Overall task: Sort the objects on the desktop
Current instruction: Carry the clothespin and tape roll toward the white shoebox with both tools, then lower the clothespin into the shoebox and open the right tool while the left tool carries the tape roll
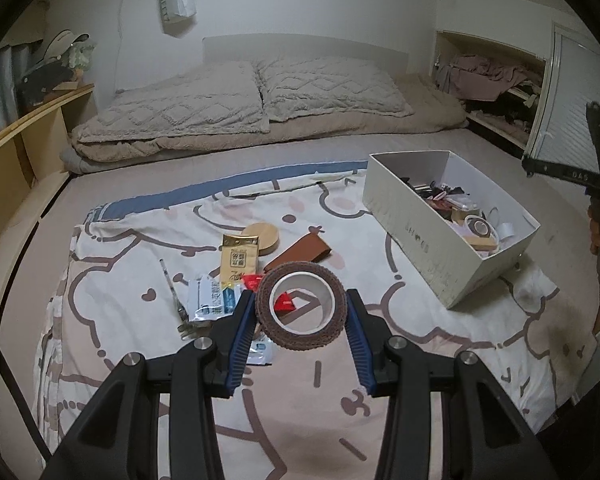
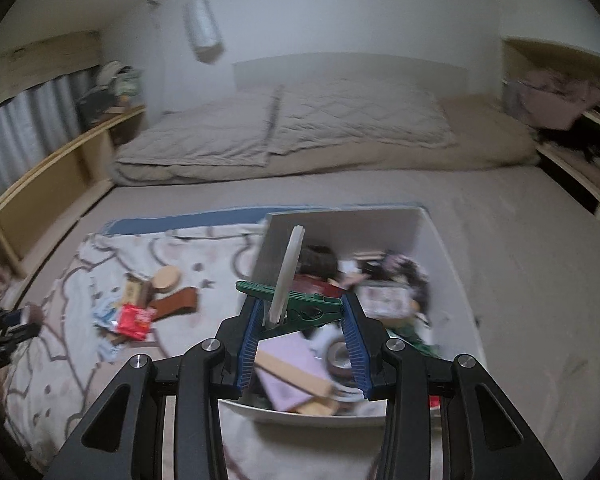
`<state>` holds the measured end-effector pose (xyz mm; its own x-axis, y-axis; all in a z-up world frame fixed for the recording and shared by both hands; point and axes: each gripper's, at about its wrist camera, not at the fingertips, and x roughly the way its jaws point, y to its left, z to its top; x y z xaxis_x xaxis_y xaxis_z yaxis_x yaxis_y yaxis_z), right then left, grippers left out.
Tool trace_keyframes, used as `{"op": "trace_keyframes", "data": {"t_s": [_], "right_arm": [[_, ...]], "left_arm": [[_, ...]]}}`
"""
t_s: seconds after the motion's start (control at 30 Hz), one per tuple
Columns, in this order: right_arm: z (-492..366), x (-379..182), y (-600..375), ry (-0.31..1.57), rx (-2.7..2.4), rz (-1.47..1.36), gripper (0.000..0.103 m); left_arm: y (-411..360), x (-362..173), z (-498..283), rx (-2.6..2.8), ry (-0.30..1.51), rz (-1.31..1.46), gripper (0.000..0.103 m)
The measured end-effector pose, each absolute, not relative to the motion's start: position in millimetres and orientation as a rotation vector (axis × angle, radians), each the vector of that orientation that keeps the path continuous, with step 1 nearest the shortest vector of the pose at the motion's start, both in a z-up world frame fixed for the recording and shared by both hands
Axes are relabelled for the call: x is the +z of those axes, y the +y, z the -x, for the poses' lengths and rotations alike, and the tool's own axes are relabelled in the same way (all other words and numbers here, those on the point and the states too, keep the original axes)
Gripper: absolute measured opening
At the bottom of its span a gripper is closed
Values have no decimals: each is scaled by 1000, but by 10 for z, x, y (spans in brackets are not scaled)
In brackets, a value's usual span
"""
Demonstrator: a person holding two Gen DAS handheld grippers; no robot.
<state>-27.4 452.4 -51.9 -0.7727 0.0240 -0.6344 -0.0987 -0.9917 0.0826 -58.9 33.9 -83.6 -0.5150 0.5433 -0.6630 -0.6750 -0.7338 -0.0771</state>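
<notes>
My left gripper is shut on a brown tape roll and holds it above the patterned sheet. Behind it lie a yellow packet, a round wooden lid, a brown leather piece, a pen and small sachets. My right gripper is shut on a green clip that clamps a pale flat disc, above the white box. The box also shows in the left wrist view, full of small items.
Folded grey quilts lie at the head of the bed. A wooden shelf runs along the left, an open closet stands at the right. The loose pile also shows in the right wrist view. The view is blurred.
</notes>
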Motion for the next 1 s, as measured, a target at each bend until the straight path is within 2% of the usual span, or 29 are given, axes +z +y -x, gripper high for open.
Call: {"op": "trace_keyframes", "data": {"t_s": [0.53,1.0], "right_arm": [[465,-1226,4943,219,2611,1397,41],[591,-1518,4992,254,2472,1569,41]], "left_arm": [[769,-717,476,2200,242,858,44],[1336,-464,299,2135,233,761,44]]}}
